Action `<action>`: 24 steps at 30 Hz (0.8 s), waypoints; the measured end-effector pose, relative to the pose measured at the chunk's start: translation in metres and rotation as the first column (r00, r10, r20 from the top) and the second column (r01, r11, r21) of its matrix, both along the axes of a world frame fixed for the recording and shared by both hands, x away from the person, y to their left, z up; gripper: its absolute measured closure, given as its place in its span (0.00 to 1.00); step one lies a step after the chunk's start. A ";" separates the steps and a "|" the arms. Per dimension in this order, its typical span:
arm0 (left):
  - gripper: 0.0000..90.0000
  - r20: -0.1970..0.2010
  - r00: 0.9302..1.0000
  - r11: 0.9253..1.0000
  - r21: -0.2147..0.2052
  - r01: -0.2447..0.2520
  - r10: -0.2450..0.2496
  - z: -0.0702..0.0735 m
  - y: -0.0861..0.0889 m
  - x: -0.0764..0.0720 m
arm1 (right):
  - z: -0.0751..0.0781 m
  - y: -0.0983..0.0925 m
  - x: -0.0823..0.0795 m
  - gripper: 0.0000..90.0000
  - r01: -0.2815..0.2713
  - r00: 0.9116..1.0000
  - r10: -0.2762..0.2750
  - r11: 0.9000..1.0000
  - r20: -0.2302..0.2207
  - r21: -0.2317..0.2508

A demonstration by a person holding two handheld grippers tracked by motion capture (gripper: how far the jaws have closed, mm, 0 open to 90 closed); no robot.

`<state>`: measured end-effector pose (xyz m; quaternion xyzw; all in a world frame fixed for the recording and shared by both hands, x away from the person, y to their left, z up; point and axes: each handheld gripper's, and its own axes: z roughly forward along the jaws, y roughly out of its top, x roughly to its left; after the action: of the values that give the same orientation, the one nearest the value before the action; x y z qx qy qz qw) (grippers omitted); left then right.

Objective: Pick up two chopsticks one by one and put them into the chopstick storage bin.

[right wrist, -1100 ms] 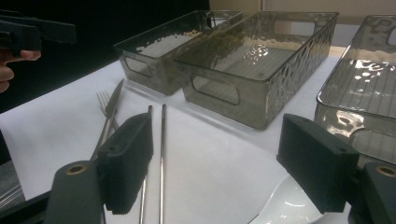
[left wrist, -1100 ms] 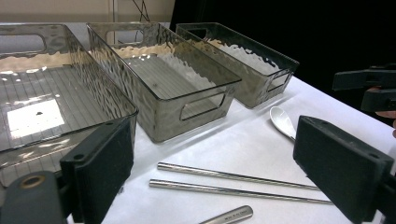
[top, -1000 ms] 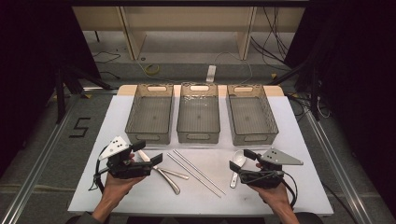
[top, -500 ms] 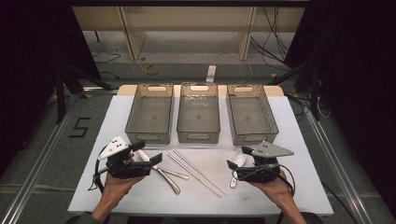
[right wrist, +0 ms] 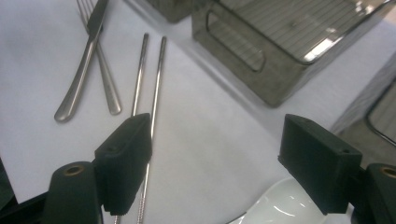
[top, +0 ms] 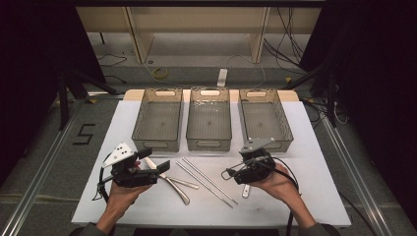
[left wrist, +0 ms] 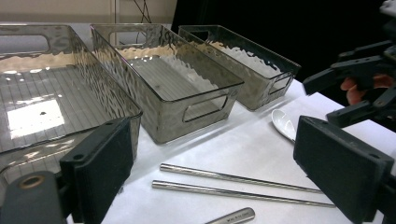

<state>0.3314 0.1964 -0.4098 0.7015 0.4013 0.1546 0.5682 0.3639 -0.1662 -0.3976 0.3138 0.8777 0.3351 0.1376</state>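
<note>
Two steel chopsticks (top: 206,181) lie side by side on the white table (top: 295,196), with a fork and a knife (top: 172,183) crossed to their left. A white spoon (top: 246,191) lies under my right gripper (top: 236,168), which is open and points left; the spoon's bowl (right wrist: 275,205) shows just below its jaws and the chopsticks (right wrist: 149,79) run ahead. My left gripper (top: 156,160) is open above the fork and knife, with nothing between its pads (left wrist: 100,172). Ahead of it lie the chopsticks (left wrist: 233,184) and the spoon (left wrist: 282,123).
Three clear grey bins stand in a row at the back: left (top: 157,125), middle (top: 209,123), right (top: 265,123). All look empty. A bin wall with a handle slot (right wrist: 243,46) is close ahead of the right gripper. Dark floor and cables surround the table.
The right gripper has swung left and a little forward, over the white spoon, and now points toward the chopsticks. The left gripper has stayed put.
</note>
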 end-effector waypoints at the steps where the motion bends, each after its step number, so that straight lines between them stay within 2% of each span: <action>1: 0.13 0.001 1.000 1.000 0.001 0.001 -0.001 0.000 0.000 0.000 | 0.000 0.003 0.002 0.30 -0.007 1.000 0.007 1.000 -0.011 -0.015; 2: 0.13 0.003 1.000 1.000 0.001 0.001 -0.001 0.000 0.000 0.000 | 0.000 0.003 0.002 0.30 -0.007 1.000 0.007 1.000 -0.011 -0.015; 5: 0.13 0.003 1.000 1.000 -0.001 0.002 -0.002 0.000 0.000 0.000 | -0.003 0.018 0.007 0.31 -0.028 0.999 0.025 0.997 -0.041 -0.072; 7: 0.13 -0.001 1.000 1.000 -0.005 0.005 -0.005 0.000 0.000 0.000 | -0.006 0.024 0.010 0.31 -0.045 0.997 0.038 0.995 -0.069 -0.095; 9: 0.13 -0.001 1.000 1.000 -0.006 0.005 -0.005 0.000 0.000 0.000 | -0.007 0.027 0.012 0.31 -0.049 0.996 0.041 0.993 -0.077 -0.104; 11: 0.13 -0.001 1.000 1.000 -0.006 0.006 -0.006 0.000 0.000 0.000 | -0.011 0.033 0.014 0.32 -0.051 0.994 0.037 0.989 -0.100 -0.136; 17: 0.13 0.001 1.000 1.000 -0.004 0.012 -0.012 0.001 -0.001 0.000 | -0.021 0.047 0.017 0.39 -0.080 0.988 0.054 0.980 -0.143 -0.182; 22: 0.13 0.001 1.000 1.000 -0.005 0.013 -0.013 0.001 -0.001 0.000 | -0.032 0.058 0.018 0.45 -0.108 0.979 0.065 0.969 -0.193 -0.222; 23: 0.13 0.001 1.000 1.000 -0.005 0.013 -0.013 0.001 -0.001 0.000 | -0.035 0.061 0.019 0.48 -0.122 0.975 0.073 0.965 -0.211 -0.233; 24: 0.13 0.002 1.000 1.000 -0.006 0.013 -0.013 0.001 -0.001 0.000 | -0.035 0.061 0.019 0.48 -0.122 0.975 0.073 0.965 -0.211 -0.233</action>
<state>0.3311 0.1957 -0.4087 0.7024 0.3966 0.1502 0.5716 0.3828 -0.1055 -0.4328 0.2827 0.9361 0.1976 0.0694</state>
